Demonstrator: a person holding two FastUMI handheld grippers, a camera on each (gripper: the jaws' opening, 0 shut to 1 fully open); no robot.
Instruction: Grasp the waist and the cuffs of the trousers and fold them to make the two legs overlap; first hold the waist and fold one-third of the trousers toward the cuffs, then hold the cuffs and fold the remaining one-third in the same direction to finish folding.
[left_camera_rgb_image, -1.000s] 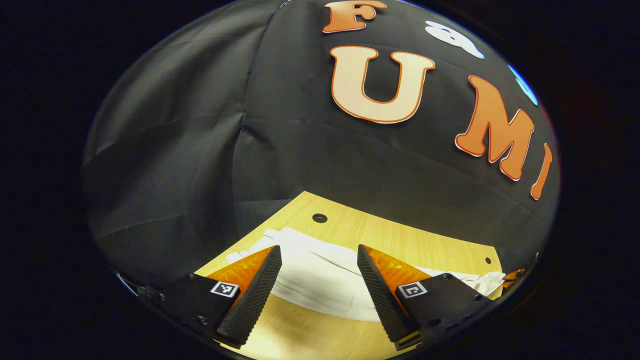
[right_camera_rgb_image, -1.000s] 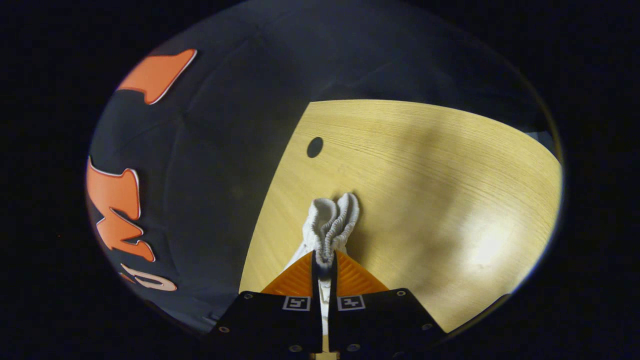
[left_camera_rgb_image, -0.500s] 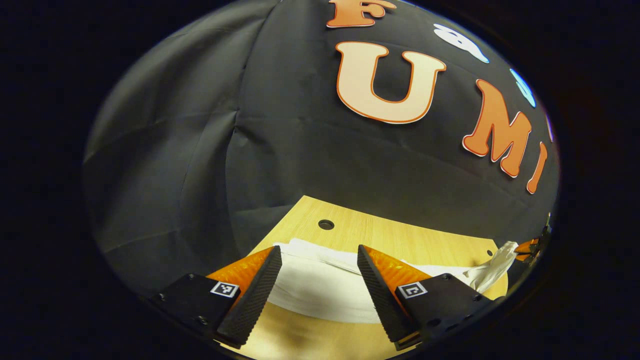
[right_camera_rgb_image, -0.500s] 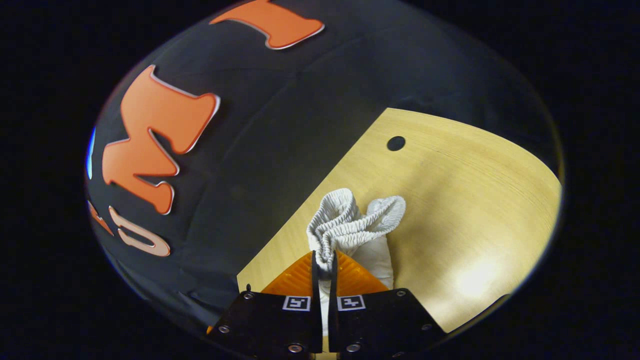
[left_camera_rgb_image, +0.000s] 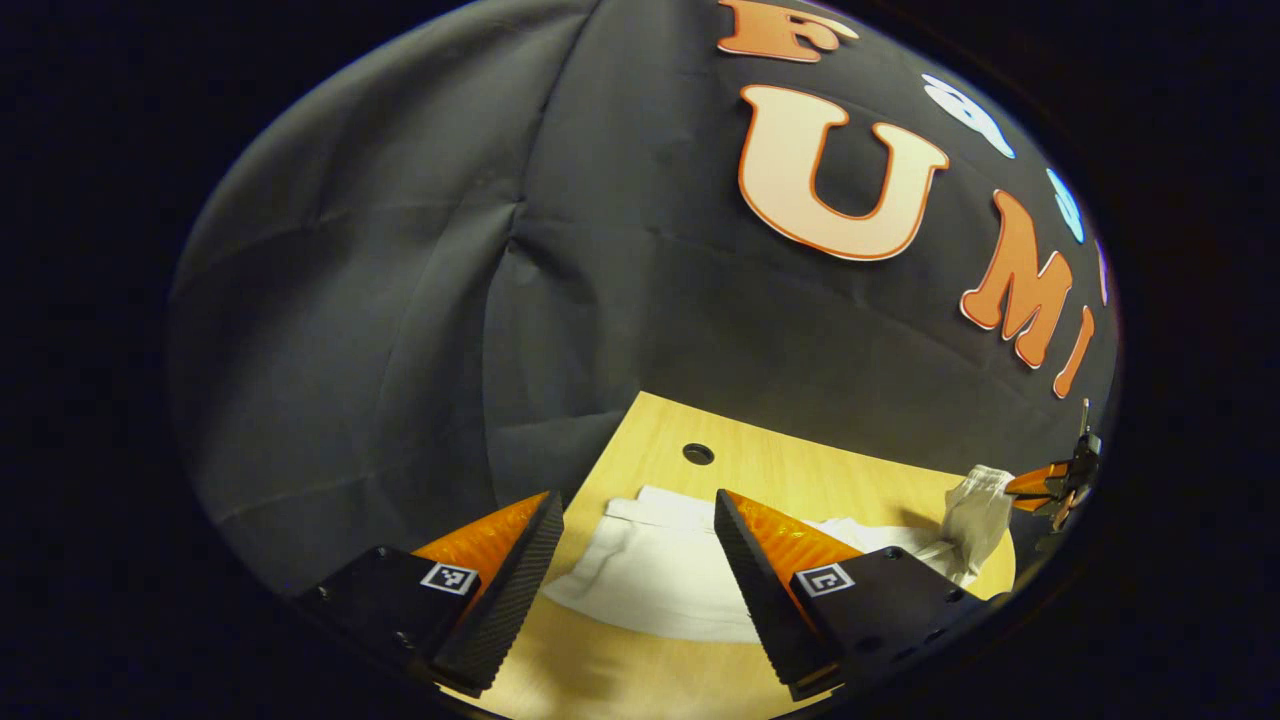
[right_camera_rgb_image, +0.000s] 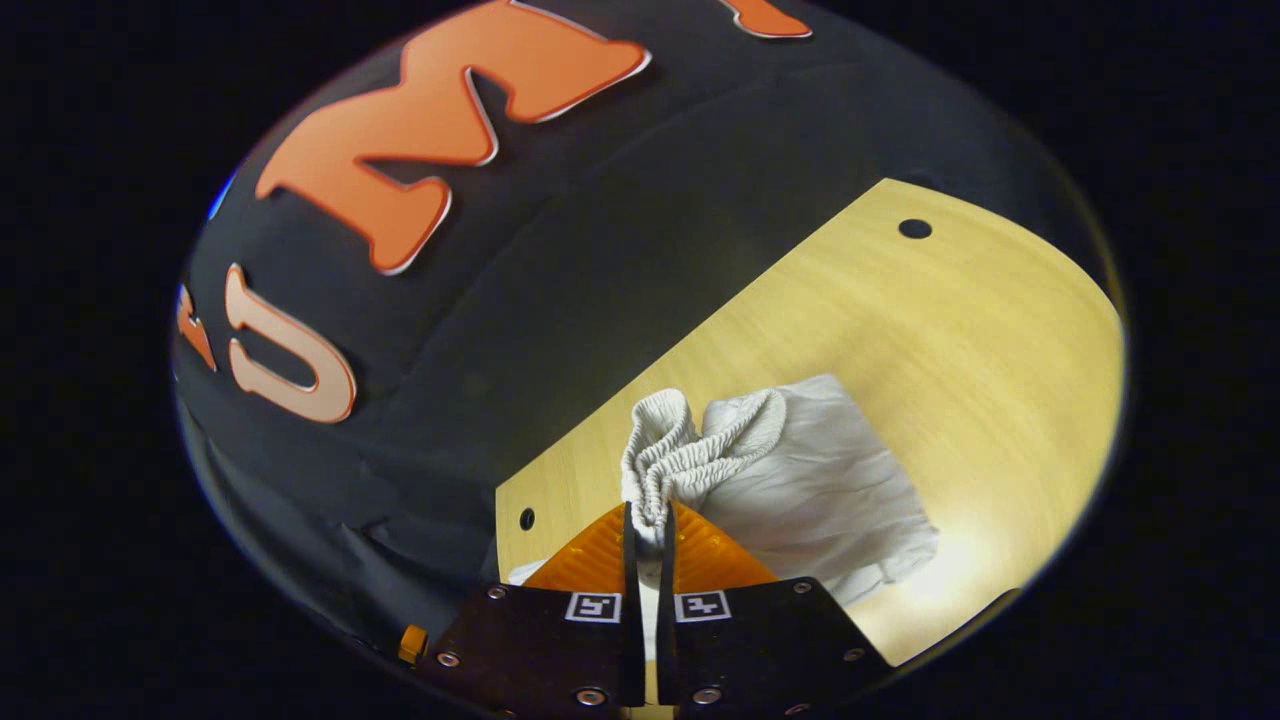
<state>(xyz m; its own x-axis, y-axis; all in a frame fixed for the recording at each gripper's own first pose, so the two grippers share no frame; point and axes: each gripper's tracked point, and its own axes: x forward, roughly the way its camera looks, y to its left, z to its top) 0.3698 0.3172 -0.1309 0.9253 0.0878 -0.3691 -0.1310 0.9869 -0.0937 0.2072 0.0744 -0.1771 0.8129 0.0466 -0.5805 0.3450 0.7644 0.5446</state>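
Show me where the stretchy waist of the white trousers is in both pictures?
Left gripper view: the waist is far off at the right edge, bunched and lifted, pinched by the right gripper.
Right gripper view: the waist sits just below centre, gathered right above the right gripper's shut fingers.
Shared landmark: the wooden table with round holes.

Black cloth wall (left_camera_rgb_image: 620, 300) behind light wooden table (right_camera_rgb_image: 950, 330); round holes (right_camera_rgb_image: 914, 228) in tabletop.
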